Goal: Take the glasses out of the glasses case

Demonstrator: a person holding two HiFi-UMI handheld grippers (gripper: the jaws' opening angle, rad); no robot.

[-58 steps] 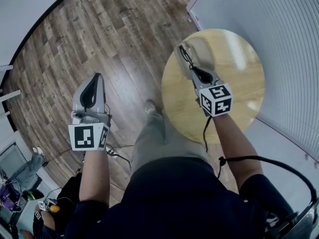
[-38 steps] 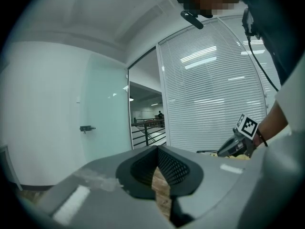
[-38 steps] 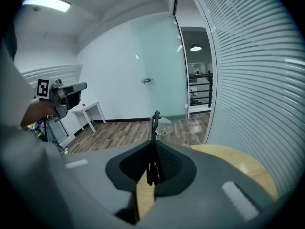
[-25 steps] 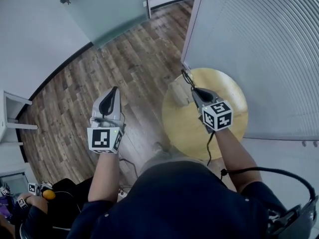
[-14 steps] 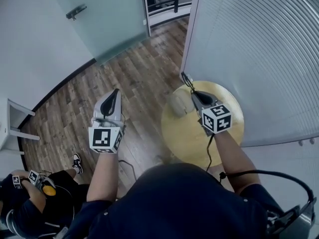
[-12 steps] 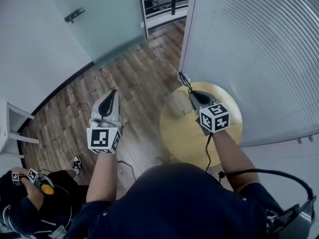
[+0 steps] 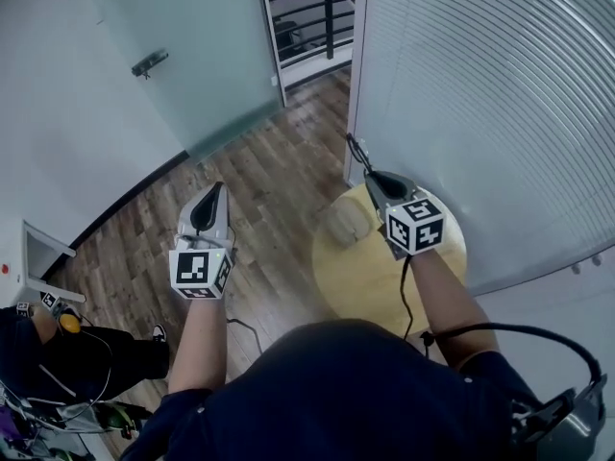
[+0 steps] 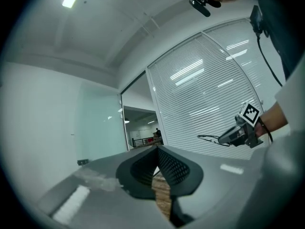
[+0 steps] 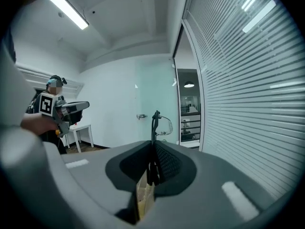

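Observation:
A pair of thin black-framed glasses (image 7: 356, 152) hangs in the air above the round wooden table (image 7: 423, 262), and my right gripper (image 7: 368, 174) is shut on one end of the frame. In the right gripper view the glasses (image 9: 157, 122) stick up from the closed jaws of that gripper (image 9: 153, 144). The pale glasses case (image 7: 344, 221) lies on the table's left part, below and left of the gripper. My left gripper (image 7: 215, 188) is held over the wood floor, left of the table. Its jaws (image 8: 157, 148) are shut and hold nothing. From there the right gripper (image 8: 233, 133) shows with the glasses (image 8: 209, 137).
A wall of white blinds (image 7: 500, 104) curves behind and right of the table. A glass door (image 7: 183, 56) and a black railing (image 7: 307, 17) lie ahead. Another person (image 7: 58, 363) sits at the lower left. The left gripper (image 9: 71, 109) shows in the right gripper view.
Both grippers have risen, the right one carrying the glasses higher above the table and the case. The head view has tilted up, showing more door and blinds.

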